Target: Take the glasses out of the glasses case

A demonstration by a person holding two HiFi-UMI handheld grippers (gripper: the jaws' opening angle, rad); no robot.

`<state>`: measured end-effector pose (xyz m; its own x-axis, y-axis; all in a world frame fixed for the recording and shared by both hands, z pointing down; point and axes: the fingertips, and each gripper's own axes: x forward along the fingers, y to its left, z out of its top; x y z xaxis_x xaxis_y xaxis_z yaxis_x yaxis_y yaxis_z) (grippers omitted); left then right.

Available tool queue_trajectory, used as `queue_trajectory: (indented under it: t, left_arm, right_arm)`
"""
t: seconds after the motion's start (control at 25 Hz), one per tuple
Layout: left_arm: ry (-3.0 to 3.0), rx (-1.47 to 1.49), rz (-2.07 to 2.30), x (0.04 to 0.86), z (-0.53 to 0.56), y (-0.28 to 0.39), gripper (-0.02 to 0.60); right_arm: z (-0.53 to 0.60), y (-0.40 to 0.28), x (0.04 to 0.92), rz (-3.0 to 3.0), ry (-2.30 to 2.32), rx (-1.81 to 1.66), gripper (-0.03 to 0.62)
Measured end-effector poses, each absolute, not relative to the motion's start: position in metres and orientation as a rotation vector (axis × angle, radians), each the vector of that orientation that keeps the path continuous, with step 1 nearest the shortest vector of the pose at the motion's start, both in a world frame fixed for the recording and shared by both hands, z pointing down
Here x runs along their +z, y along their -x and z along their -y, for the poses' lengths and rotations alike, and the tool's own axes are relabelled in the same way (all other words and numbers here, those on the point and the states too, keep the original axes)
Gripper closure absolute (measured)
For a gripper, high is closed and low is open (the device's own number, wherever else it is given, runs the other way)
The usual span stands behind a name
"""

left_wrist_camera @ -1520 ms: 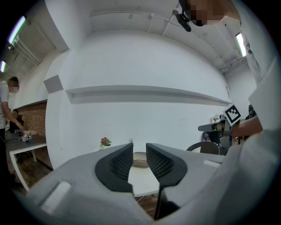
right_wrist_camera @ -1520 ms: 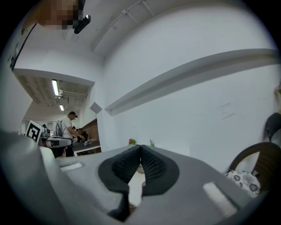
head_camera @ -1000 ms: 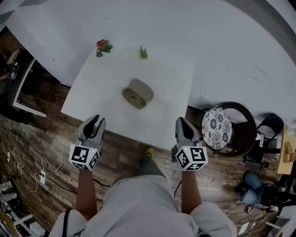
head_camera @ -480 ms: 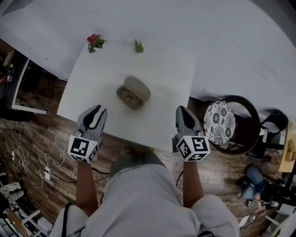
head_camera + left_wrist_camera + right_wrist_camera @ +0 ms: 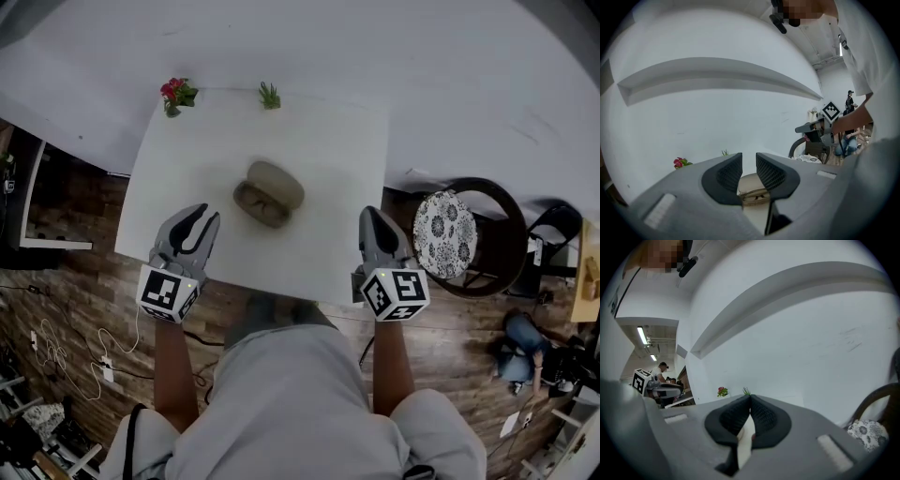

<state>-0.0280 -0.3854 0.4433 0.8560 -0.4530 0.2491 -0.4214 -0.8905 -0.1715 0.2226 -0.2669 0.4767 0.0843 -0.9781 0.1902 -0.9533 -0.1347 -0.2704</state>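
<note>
The olive glasses case lies open in the middle of the white table, its lid folded back. The glasses rest in its lower half. My left gripper hovers over the table's near left edge, short of the case, open and holding nothing. Between its jaws in the left gripper view the case shows with the glasses inside. My right gripper is over the near right edge, shut and empty, its fingertips meeting in the right gripper view.
A small red flower pot and a small green plant stand at the table's far edge by the white wall. A round chair with a patterned cushion stands right of the table. Cables lie on the wooden floor at left.
The person has stepped closer to the table. Both grippers have moved forward, from over the floor to over the table's near edge. The case has not moved.
</note>
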Motion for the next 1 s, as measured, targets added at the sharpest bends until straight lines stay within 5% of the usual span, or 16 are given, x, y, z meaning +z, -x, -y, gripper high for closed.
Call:
queue_trajectory:
  t: [1.0]
  left_arm:
    - [2.629,-0.894,0.146,0.551,0.438,-0.062,0.492]
  right_arm:
    - [0.305,-0.231,0.520,-1.827,2.408,-0.603,0.591]
